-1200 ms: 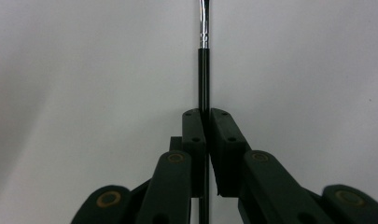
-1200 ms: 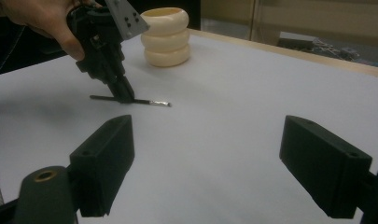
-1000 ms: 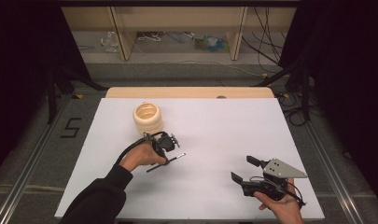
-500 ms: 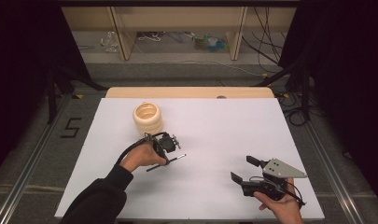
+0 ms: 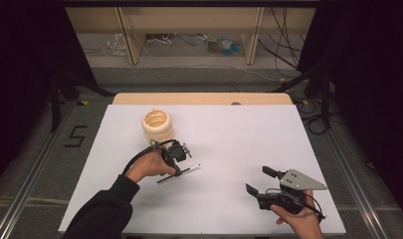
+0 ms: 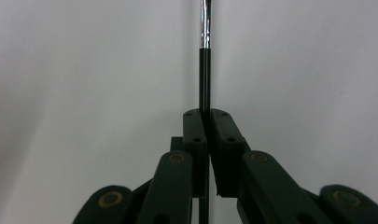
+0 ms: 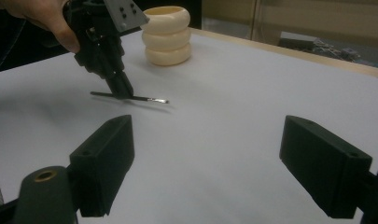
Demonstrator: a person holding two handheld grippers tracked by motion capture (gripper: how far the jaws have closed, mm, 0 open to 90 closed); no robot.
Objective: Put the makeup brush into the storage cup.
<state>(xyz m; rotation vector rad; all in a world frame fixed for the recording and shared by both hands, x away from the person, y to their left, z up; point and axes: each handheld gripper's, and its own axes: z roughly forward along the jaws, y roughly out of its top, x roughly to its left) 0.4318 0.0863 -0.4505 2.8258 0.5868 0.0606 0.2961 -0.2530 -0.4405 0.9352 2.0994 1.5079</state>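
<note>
The thin black rod [image 5: 179,174] with a silver tip lies level just above the white worktop [image 5: 229,134], near the cream ribbed holder [image 5: 157,125], whose inside is not discernible. The left hand-held gripper [image 5: 181,170] pinches the rod. The right hand-held gripper [image 5: 261,181], well apart from the holder, stands spread, holding nothing.

A white tabletop [image 5: 229,149] seen from above. Toward its far left stands a cream ribbed holder [image 5: 157,126]. Just in front of it, the person's left gripper [image 5: 180,172] is clamped on a thin dark brush [image 5: 179,174] with a silver end, lying level. At the near right, the right gripper [image 5: 261,181] rests with fingers spread apart, holding nothing.
</note>
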